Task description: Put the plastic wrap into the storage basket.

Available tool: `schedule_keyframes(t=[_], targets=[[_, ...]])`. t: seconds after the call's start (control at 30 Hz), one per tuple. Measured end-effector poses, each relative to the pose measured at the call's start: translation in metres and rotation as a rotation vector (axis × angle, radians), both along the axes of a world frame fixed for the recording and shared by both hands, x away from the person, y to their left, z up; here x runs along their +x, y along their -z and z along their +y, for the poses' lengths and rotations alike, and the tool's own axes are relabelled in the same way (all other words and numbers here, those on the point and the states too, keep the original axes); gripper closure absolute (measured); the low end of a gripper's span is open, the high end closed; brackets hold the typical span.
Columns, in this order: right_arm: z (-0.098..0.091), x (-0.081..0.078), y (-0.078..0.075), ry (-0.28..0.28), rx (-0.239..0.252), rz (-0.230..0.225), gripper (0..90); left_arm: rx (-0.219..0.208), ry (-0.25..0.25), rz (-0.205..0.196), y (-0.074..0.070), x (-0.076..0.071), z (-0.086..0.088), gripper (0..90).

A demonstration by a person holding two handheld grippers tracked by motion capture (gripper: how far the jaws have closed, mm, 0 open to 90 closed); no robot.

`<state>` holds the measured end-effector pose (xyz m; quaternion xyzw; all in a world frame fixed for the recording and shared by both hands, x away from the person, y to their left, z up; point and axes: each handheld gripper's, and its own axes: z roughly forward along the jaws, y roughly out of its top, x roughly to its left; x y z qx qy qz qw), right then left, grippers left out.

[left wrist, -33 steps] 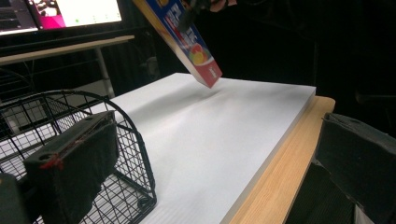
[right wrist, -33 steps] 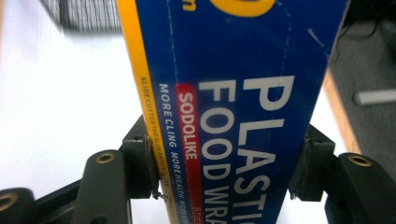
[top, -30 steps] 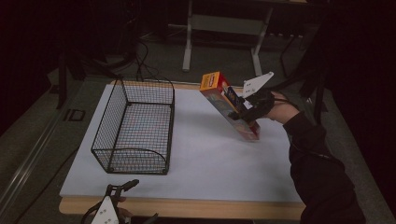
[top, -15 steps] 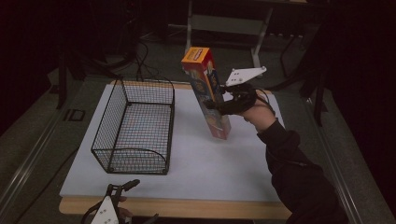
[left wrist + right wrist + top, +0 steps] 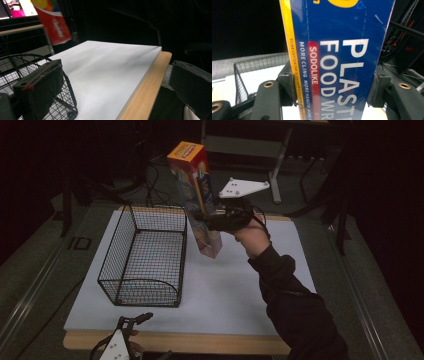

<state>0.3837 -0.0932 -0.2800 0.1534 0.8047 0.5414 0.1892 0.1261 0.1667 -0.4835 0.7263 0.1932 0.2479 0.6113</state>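
The right hand-held gripper (image 5: 207, 216) was clamped on a long plastic food wrap box (image 5: 196, 195), held off the bench (image 5: 240, 285) and nearly upright, tilted w/ its orange end cap up toward 11 o'clock. In the high view the box hung just beside the wire basket (image 5: 142, 257), at the basket's far-right corner, lower end above the white bench top at approx. center. The grey three-cornered plate (image 5: 244, 187) sat on top of the gripper; the person's hand (image 5: 252, 237) and dark sleeve (image 5: 295, 310) came in from 5 o'clock.

Right gripper view: both jaws pressed flat vs. the box's (image 5: 337, 62) two long sides, blue face w/ white lettering toward the camera, yellow strip along its left edge. Basket (image 5: 249, 72) showed behind at 9 o'clock.

The left hand-held gripper (image 5: 131, 322) lay low at the bench's near edge, 7 o'clock in the high view. Left gripper view: its jaws stood wide apart w/ nothing between them; the basket (image 5: 32, 82) was just behind the left jaw, the box's red lower end (image 5: 56, 25) hung at 11 o'clock above the white bench top (image 5: 105, 72), wood edge strip to the right.
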Motion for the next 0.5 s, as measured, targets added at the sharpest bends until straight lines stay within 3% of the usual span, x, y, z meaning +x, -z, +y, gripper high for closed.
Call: schedule_keyframes(t=[0.27, 0.33, 0.5], targets=[[0.030, -0.008, -0.002, 0.045, 0.111, 0.037, 39.2, 0.001, 0.014, -0.010, -0.001, 0.001, -0.001, 0.1], [0.034, -0.009, -0.002, 0.049, 0.116, 0.040, 39.2, 0.000, 0.017, -0.011, -0.001, 0.001, -0.001, 0.2], [0.065, -0.016, -0.008, 0.075, 0.110, 0.029, 39.4, 0.005, 0.024, -0.011, -0.001, 0.004, -0.003, 0.2]])
